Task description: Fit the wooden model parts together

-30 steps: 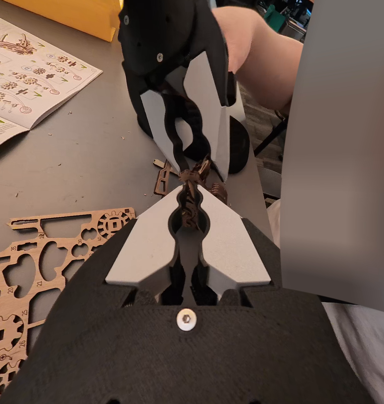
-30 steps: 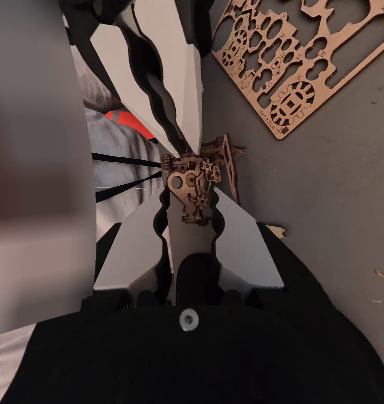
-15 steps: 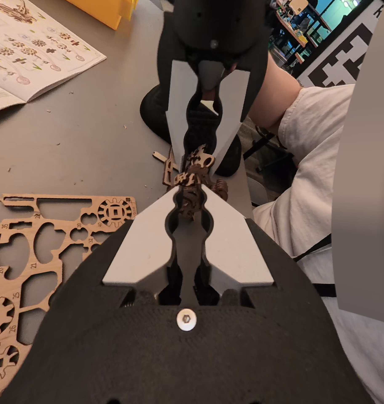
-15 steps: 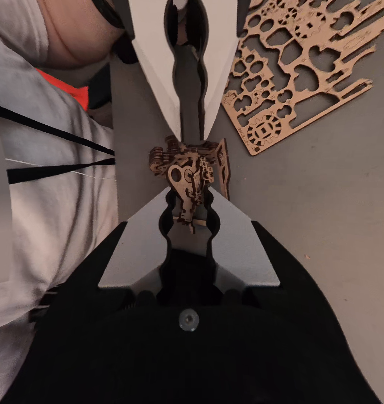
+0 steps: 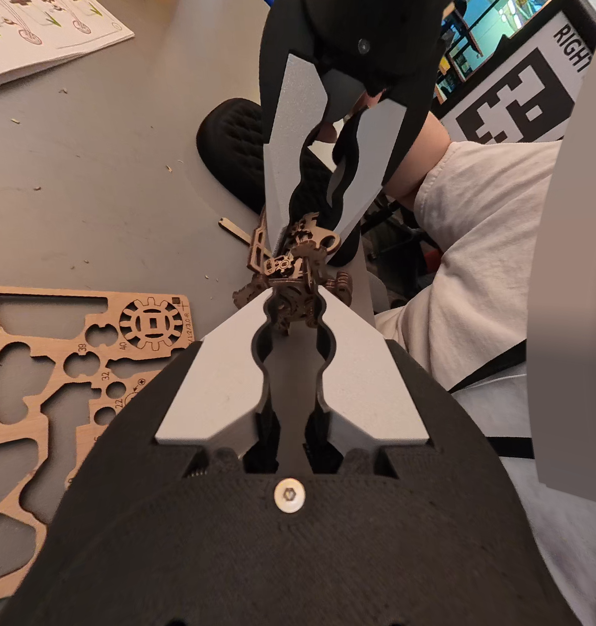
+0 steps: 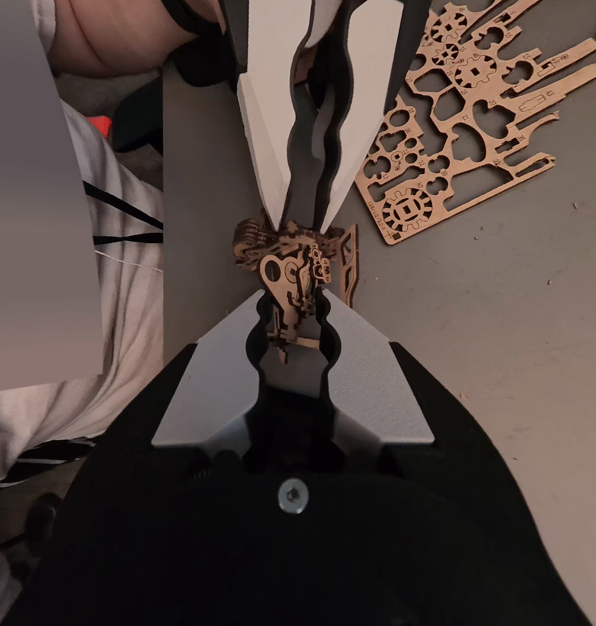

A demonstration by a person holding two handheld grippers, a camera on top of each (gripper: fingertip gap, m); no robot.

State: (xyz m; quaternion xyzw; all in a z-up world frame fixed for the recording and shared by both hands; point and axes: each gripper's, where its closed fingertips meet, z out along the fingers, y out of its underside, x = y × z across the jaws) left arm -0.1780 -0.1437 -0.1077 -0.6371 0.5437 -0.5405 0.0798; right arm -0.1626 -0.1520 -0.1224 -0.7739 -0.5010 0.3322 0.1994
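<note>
A small dark wooden model (image 5: 289, 271) made of gears and plates hangs between my two grippers, just above the grey table (image 5: 120, 169). My left gripper (image 5: 294, 298) is shut on its near end. My right gripper (image 5: 306, 247) comes down from above and is shut on the far end. In the right wrist view the model (image 6: 283, 274) has a pale flat plate that runs down between the tips of my right gripper (image 6: 291, 294). My left gripper (image 6: 300, 227) pinches the top of the model there. A slotted wooden strut (image 6: 349, 267) sits beside the model; I cannot tell whether it is attached.
A punched-out wooden parts sheet (image 5: 69, 355) lies left of the grippers and also shows in the right wrist view (image 6: 459, 135). An instruction booklet (image 5: 35, 40) lies at the far left. A black round pad (image 5: 235, 142) and a loose wooden strip (image 5: 232, 227) lie behind the model. A person's white sleeve (image 5: 493, 237) is beyond the table edge. Left and right tips are no more than a few centimetres apart.
Both grippers have turned about the model while holding it, so the right gripper now comes in from above. My left gripper's fingers stand a little wider, on a thicker part of the model.
</note>
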